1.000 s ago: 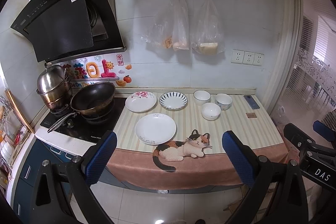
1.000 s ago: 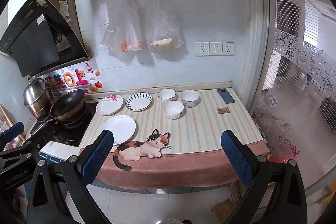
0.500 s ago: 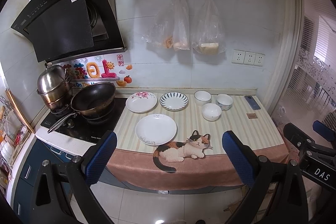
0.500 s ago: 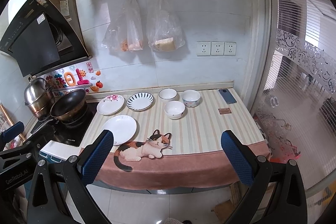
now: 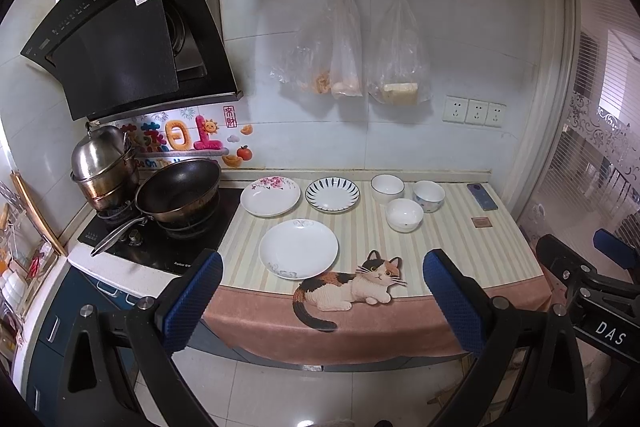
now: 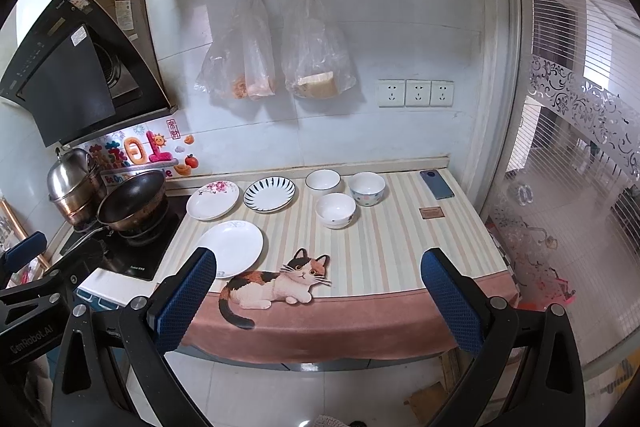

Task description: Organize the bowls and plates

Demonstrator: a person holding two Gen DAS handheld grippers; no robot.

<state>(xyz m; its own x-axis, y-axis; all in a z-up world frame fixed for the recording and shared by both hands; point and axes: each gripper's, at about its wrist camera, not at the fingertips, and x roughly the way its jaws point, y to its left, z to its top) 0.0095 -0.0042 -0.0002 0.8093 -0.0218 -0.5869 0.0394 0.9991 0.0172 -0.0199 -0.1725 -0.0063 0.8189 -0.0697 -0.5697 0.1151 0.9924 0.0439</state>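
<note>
You have three plates and three bowls spread over the striped desk (image 5: 460,247), and the printed cat (image 5: 352,287) at its front edge is your landmark. The plain white plate (image 5: 298,248) lies just behind the cat's back. Farther behind it, near the wall, sit the floral plate (image 5: 270,195) and the blue-striped plate (image 5: 332,194) side by side. Behind and right of the cat, the bowls cluster close together: a white bowl (image 5: 404,214) nearest, a blue-rimmed bowl (image 5: 387,187) and a dotted bowl (image 5: 429,195) beyond it.

Nothing looks stacked yet, so you are likely at the start, approaching. Your left gripper (image 5: 322,301) and right gripper (image 6: 318,297) both hang off the desk's front, fingers spread wide and empty. A sensible next move is to reach for one dish, and a flat plate calls for catching its rim with one finger under the edge.

Left of the cat, a wok (image 5: 178,189) and a steel pot (image 5: 102,163) crowd the stove beside the plates. Far right of the cat lie a phone (image 5: 482,196) and a small brown square (image 5: 481,222), clear of your path.
</note>
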